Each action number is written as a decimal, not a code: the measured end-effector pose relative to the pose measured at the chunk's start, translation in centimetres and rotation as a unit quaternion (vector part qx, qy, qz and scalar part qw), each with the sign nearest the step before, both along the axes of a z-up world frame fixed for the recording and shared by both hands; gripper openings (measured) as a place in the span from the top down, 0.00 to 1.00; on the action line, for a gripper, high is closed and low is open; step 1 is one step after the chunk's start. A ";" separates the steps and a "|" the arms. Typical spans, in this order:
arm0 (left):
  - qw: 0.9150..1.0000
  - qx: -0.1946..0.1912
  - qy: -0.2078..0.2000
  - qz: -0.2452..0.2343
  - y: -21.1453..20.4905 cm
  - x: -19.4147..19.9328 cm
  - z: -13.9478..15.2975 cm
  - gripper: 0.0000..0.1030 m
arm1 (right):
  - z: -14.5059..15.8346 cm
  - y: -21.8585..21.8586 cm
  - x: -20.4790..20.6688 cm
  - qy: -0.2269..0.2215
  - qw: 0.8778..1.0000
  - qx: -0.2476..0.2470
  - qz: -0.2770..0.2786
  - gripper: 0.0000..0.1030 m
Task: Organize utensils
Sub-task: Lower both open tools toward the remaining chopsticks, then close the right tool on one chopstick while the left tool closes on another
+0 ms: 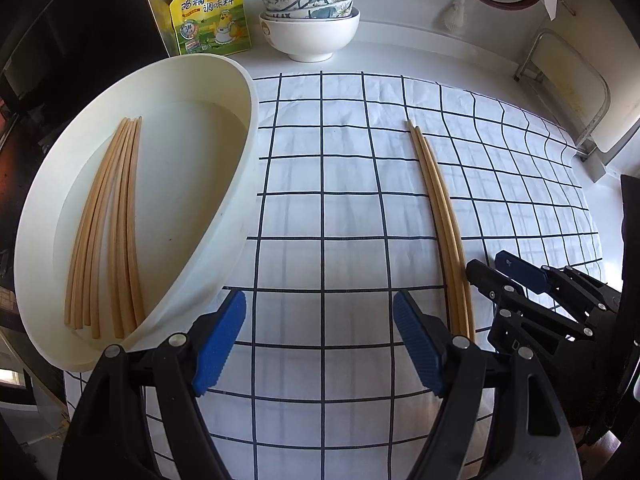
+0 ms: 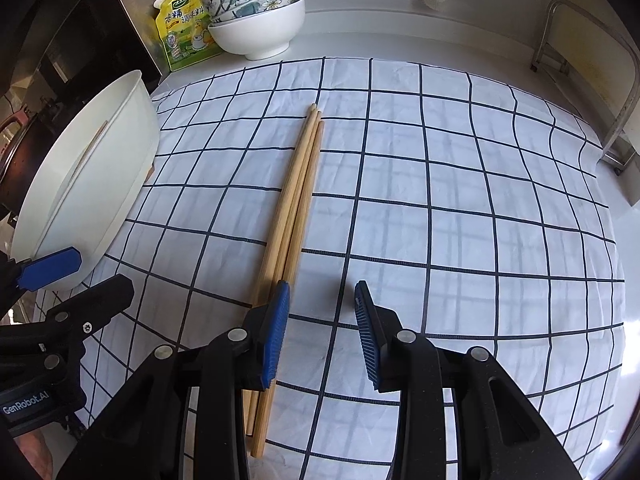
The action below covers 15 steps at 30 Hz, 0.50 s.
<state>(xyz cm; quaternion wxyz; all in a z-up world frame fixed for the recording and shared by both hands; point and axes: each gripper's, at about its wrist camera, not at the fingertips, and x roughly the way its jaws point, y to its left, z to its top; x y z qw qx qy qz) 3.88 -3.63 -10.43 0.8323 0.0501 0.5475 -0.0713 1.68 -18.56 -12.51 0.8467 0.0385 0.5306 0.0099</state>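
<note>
From the left wrist view, the left tongs hang with their blue pads apart and nothing between them, over bare checked cloth near the desk's front edge. Beside them to the left sits the white tray, which already holds a sheaf of chopsticks laid side by side, long axes running front to back, tips toward the far edge. It looks like the collecting place, so the left tongs are probably waiting next to it. Further right on the cloth lie the loose chopsticks, three as far as I can tell, also running front to back with thin tips pointing away. The right tongs reach in just beside their near ends.

From the right wrist view, the right tongs stand partly apart and hold nothing. Their left pad sits over the loose chopsticks, so the bundle lies under that pad and not in the gap. I would judge a small shift left is needed before closing. At the far left corner stand stacked bowls and a yellow seasoning pouch, out of the way.
</note>
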 end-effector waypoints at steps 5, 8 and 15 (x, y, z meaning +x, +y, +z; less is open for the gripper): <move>1.000 -0.001 0.002 0.001 -0.1 0.1 -0.1 0.28 | -0.1 0.7 0.0 0.002 1.000 -0.011 0.009 0.68; 1.000 -0.003 0.001 0.000 -0.3 0.2 0.0 0.28 | -0.2 1.1 0.2 0.002 1.000 -0.017 0.015 0.68; 1.000 -0.007 -0.001 -0.003 -0.9 0.5 -0.1 0.27 | -0.2 1.3 0.0 -0.004 0.999 -0.030 0.028 0.86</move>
